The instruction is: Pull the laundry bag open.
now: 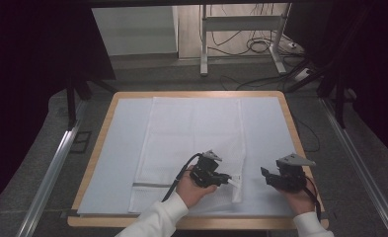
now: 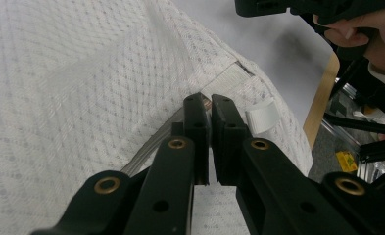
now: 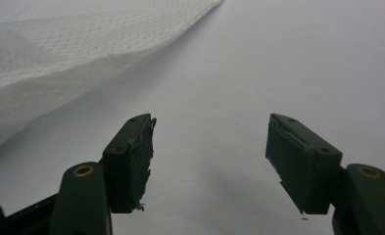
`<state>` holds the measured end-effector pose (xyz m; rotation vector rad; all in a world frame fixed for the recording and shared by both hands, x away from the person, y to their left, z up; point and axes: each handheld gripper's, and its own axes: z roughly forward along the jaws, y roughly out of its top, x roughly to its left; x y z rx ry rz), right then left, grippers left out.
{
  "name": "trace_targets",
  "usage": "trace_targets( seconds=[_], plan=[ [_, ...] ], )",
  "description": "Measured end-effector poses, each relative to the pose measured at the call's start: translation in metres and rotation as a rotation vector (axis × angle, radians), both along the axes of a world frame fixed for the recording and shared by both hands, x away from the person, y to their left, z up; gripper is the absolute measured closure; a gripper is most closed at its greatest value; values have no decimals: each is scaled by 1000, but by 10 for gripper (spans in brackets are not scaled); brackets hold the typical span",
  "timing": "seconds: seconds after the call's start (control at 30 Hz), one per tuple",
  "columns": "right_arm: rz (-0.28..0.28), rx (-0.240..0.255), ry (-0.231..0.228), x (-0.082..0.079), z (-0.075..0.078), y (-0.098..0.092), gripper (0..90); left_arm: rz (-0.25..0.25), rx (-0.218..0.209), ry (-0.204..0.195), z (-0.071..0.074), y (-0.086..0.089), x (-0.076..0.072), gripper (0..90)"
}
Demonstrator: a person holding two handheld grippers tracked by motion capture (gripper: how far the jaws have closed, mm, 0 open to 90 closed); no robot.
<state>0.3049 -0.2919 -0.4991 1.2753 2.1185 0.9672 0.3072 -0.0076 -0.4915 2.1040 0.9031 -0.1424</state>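
Note:
A white mesh cloth [image 1: 191, 133] lies folded lengthwise on the pale sheet [image 1: 265, 128] that covers the wooden table [image 1: 95, 163]. My left gripper [image 1: 229, 178] is at the cloth's near right corner. In the left gripper view its jaws [image 2: 209, 100] are shut on the hem of the cloth [image 2: 82, 73], next to a small white label [image 2: 262, 115]. My right gripper [image 1: 264, 174] hovers to the right of the cloth, jaws pointing left. In the right gripper view it [image 3: 209, 127] stands open over the bare sheet [image 3: 288, 58], nothing between its fingers, with the cloth's edge [image 3: 58, 44] at the upper left.
Metal rails [image 1: 53, 168] run along both sides of the table. Beyond the far edge are a desk frame [image 1: 204, 44] and loose cables [image 1: 260, 47] on the floor. Dark curtains [image 1: 28, 59] hang at left and right.

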Motion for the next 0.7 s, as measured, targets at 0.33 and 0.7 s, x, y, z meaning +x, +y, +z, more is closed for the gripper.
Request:
trace_targets(
  seconds=[0.33,0.7],
  plan=[
    [-4,131,80,1,5,2,292,5,-2,-3,1,4,0,868],
    [67,348,245,3,11,25,278,0,0,-3,-1,3,0,868]
  ],
)
